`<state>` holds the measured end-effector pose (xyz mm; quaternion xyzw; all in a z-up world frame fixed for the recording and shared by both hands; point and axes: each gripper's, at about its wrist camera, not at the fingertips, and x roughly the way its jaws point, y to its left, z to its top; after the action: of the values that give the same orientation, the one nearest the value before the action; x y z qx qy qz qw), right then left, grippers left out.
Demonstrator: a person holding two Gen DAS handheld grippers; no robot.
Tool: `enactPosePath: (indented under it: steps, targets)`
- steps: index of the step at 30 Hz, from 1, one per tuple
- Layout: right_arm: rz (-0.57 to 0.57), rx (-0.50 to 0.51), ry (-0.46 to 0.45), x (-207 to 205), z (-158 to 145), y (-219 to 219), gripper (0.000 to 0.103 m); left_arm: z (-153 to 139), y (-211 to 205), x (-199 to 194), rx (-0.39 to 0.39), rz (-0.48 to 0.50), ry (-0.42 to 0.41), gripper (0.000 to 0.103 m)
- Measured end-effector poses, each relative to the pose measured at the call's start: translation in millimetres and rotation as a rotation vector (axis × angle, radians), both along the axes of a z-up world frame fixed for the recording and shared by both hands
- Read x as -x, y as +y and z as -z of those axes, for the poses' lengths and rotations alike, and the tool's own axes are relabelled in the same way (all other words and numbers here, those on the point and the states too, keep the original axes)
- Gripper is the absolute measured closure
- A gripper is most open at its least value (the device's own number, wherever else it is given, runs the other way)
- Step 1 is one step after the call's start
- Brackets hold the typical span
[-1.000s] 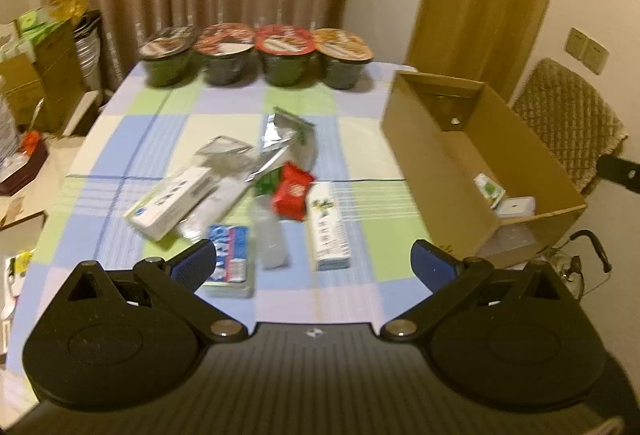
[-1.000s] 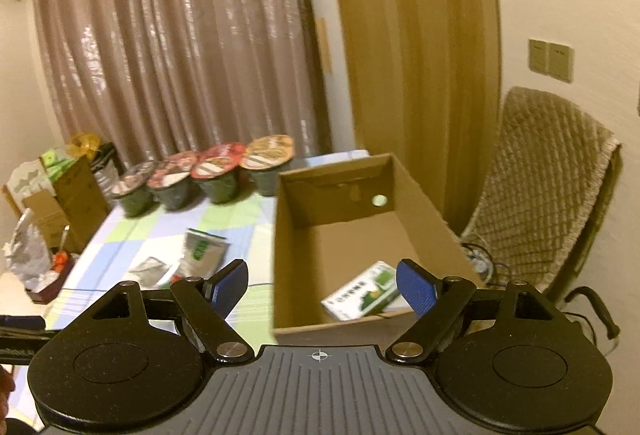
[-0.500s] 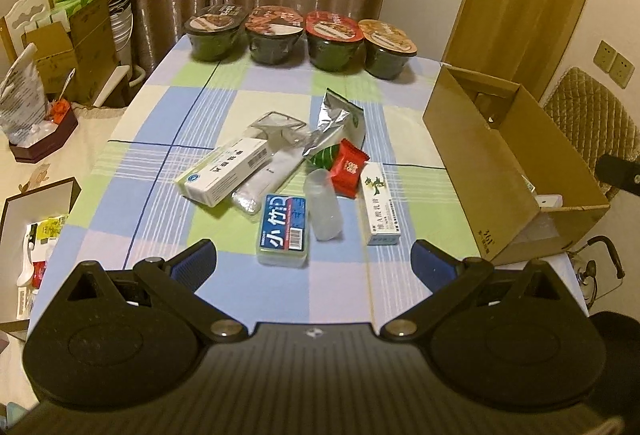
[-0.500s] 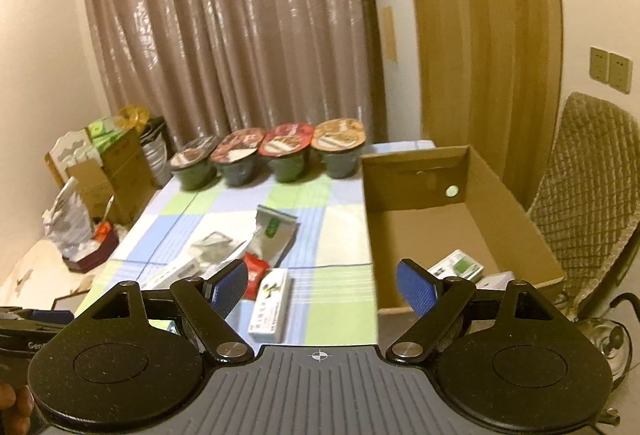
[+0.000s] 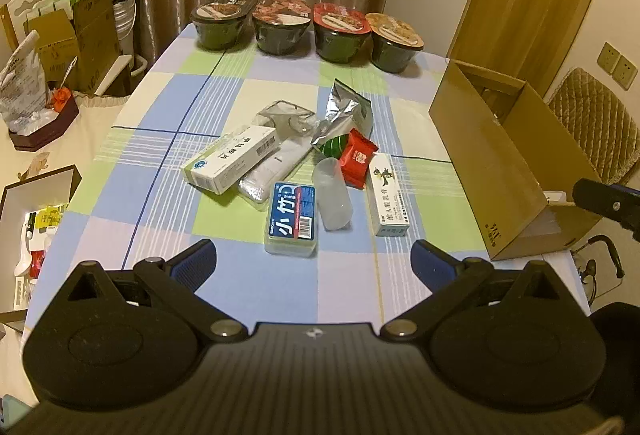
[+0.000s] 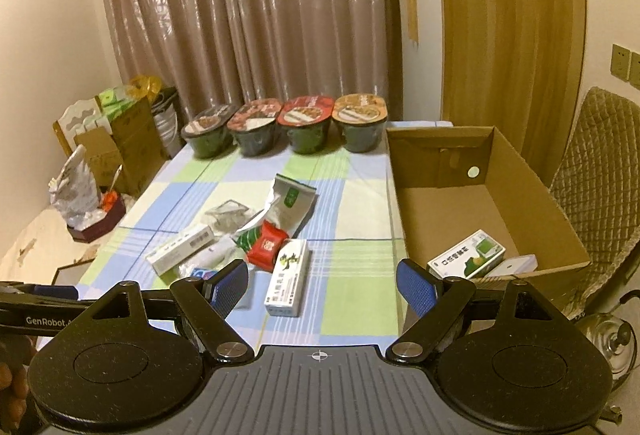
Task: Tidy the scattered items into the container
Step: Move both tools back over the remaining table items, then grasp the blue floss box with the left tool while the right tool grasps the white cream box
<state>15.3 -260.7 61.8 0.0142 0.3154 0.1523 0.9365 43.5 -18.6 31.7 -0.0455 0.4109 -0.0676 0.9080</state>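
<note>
Scattered items lie mid-table on the checked cloth: a long white box (image 5: 230, 159), a blue-labelled clear case (image 5: 292, 217), a clear bottle (image 5: 334, 199), a red packet (image 5: 358, 159), a small white box (image 5: 388, 195) and a silver pouch (image 5: 346, 113). The cardboard box (image 5: 496, 171) stands at the table's right edge; in the right wrist view it (image 6: 560, 219) holds a green-and-white carton (image 6: 466, 259) and a white item (image 6: 516, 265). My left gripper (image 5: 314, 261) hovers open over the near table edge. My right gripper (image 6: 322, 289) is open too, above the small white box (image 6: 288, 277).
Four instant-noodle bowls (image 5: 306, 27) line the far table edge before the curtain. A padded chair (image 6: 600, 175) stands right of the cardboard box. Boxes and bags (image 5: 60, 35) clutter the floor on the left. Near-left cloth (image 5: 132, 195) is bare.
Both grippers have pulled back and risen, with the right one swinging left from the box toward the table's items. Both stayed open and nothing on the table moved.
</note>
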Motion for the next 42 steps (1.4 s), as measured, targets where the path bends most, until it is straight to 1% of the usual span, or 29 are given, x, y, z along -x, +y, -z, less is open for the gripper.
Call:
enactPosePath:
  steps: [16,24,30,35,42]
  targets:
    - [-0.042,0.034,0.043,-7.7,17.4,21.9,0.016,16.6,17.1,-7.8,0.006,-0.025,0.032,0.002]
    - [-0.075,0.052,0.078,-22.9,36.1,37.1,0.016,33.0,19.3,-26.1,-0.026,-0.012,0.052,0.002]
    - [-0.104,0.062,0.121,-47.2,59.2,50.3,0.016,51.8,15.8,-45.7,-0.046,0.007,0.078,0.002]
    - [-0.129,0.061,0.168,-73.3,84.1,63.7,0.016,66.9,10.8,-65.0,-0.074,0.021,0.097,0.002]
    - [-0.143,0.075,0.219,-110.4,110.1,80.7,0.016,77.1,2.1,-95.2,-0.081,0.046,0.089,0.002]
